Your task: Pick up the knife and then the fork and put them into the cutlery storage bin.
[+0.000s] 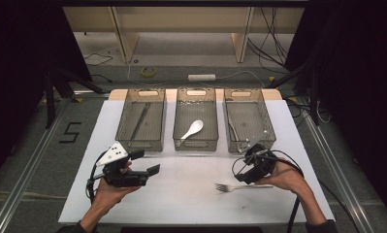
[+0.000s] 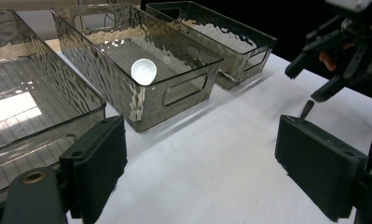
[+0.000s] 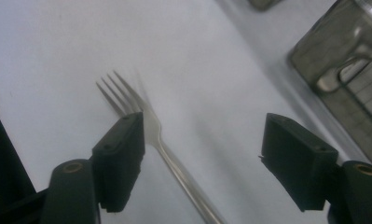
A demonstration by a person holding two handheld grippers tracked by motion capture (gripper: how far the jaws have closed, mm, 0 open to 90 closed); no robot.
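Steel glints on the white table (image 1: pixel 181 189): a metal fork (image 1: pixel 239 186) lies flat there, tines pointing toward the person's left, handle running under the right hand (image 1: pixel 285 177). It sits just in front of the right-hand bin (image 1: pixel 267 124) of three smoky clear plastic bins lined up across the table's far half.

Right gripper (image 3: pixel 202 154) is over the fork now, fingers (image 3: pixel 120 156) spread wide with nothing between them; in the right gripper view the neck of the fork runs close by the left finger, the other finger well off to the side. Left gripper (image 1: pixel 150 162) hangs apart from the fork, in front of the left bin (image 1: pixel 123 116), its fingers released too.

How will it handle? My read: thin, rigid, light, and slick. Polished metal against flat pads wants to slide or swivel, and lying flush on the table it offers little to get under. Best bet looks like the narrow neck or upper handle, pinched across its width, close enough to the tines that the head doesn't droop.

Middle bin (image 1: pixel 213 121) holds a white spoon (image 1: pixel 192 129); the left bin holds something long and dark, too thin to name. The right bin holds a slim pale item I can't identify.
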